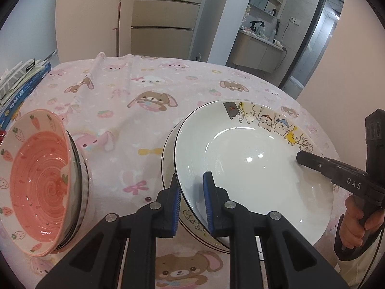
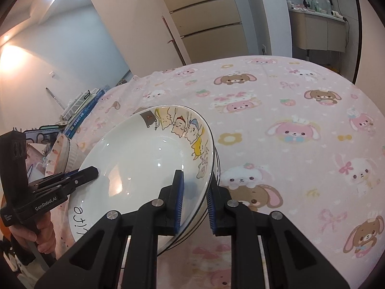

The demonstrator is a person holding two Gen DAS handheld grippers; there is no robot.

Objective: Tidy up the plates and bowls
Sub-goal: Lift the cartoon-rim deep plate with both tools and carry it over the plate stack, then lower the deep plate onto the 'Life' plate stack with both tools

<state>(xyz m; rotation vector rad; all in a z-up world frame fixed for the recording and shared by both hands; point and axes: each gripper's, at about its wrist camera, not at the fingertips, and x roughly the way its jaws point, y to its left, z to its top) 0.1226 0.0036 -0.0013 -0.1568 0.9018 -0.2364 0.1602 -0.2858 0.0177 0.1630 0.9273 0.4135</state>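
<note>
A white plate (image 1: 252, 168) with cartoon cats along its far rim is held by both grippers, tilted over a stack of like plates (image 1: 168, 149). My left gripper (image 1: 192, 197) is shut on its left rim, the blue pads either side of the edge. My right gripper (image 2: 195, 200) is shut on the right rim of the same plate (image 2: 144, 163), with the stacked rims (image 2: 216, 166) just under it. Each gripper shows in the other's view: the right gripper (image 1: 303, 157) and the left gripper (image 2: 89, 172). A pink strawberry bowl (image 1: 41, 185) sits nested in other bowls at the left.
A pink cartoon tablecloth (image 1: 144, 110) covers the round table. Books (image 1: 21, 89) are piled at its left edge, behind the bowls (image 2: 65, 154). A person's hand (image 1: 356, 226) grips the right handle. Bare cloth stretches to the right of the plates (image 2: 300, 132).
</note>
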